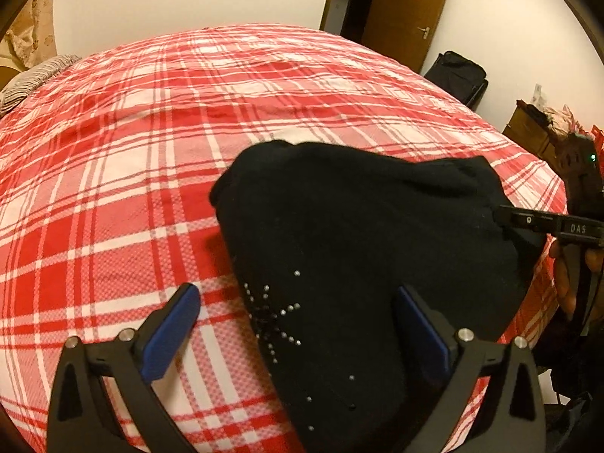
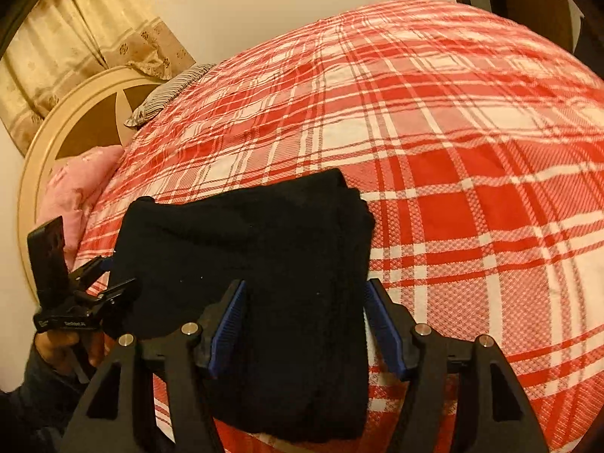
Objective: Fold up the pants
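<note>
At the near edge of the bed: pants folded into a compact bundle, both grippers spread open around it.

The black pants (image 2: pixel 264 264) lie on the red plaid bed (image 2: pixel 472 151) close to its near edge, already doubled into a thick, roughly rectangular stack with layered edges showing at the far corner. The left gripper (image 1: pixel 298 332) has its fingers wide, one blue pad over the bedspread and one over the studded cloth, gripping nothing. The right gripper (image 2: pixel 305 324) also stands wide, its fingers straddling the bundle's near end without clamping it. I judge the folding mostly done; perhaps one last fold or some smoothing remains, since the bundle looks lumpy and skewed.
</note>
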A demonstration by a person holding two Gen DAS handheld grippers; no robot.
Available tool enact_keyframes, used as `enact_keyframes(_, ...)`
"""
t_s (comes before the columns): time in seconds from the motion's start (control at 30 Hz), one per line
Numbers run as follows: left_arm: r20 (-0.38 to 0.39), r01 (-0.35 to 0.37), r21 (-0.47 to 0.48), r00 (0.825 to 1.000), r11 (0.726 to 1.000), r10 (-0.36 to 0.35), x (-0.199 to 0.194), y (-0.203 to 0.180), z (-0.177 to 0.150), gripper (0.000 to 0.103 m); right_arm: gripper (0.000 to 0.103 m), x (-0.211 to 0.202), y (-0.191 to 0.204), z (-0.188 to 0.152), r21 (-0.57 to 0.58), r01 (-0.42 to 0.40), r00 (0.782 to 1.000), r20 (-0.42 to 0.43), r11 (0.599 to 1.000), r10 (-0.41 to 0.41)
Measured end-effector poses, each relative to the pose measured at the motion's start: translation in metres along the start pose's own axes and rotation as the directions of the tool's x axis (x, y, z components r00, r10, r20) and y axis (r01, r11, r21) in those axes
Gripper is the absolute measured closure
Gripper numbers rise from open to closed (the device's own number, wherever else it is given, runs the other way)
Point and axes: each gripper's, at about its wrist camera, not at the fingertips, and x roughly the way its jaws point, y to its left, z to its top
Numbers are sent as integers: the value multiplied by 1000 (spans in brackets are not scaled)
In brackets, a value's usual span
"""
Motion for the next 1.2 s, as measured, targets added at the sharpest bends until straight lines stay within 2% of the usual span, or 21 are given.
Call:
enact_keyframes(0.33,38,45,-20,998,999,-45,0,5,2,0,39,2,-12,3,97,-72,997,25,993,69)
enact_keyframes(0.5,47,76,-33,996,997,-75,-1,10,2,0,51,1,-31,3,185,-140,990,39,973,135)
enact_keyframes(0.57,51,79,-41,996,996,-77,0,9,4,0,53,2,-32,3,194,-152,988,42,969,146)
enact_keyframes(0.73,43,107,-7,993,994,-107,5,-3,6,11,53,8,-19,3,133,-121,992,47,984,116)
enact_keyframes(0.87,45,118,-13,992,993,-117,9,-2,8,14,54,11,-30,3,168,-168,985,65,971,159)
enact_keyframes(0.97,49,113,5,992,994,-113,6,-5,8,29,59,8,-26,1,156,-162,986,70,974,152)
enact_keyframes(1.03,43,129,5,991,992,-129,5,-5,9,44,66,3,-22,0,145,-174,983,83,974,163)
enact_keyframes(1.1,45,136,-10,990,991,-136,3,-3,9,52,72,-2,-19,-1,141,-198,977,103,970,185)
enact_keyframes(1.2,48,147,-30,988,989,-146,0,1,9,65,74,-10,-12,1,117,-225,970,124,967,211)
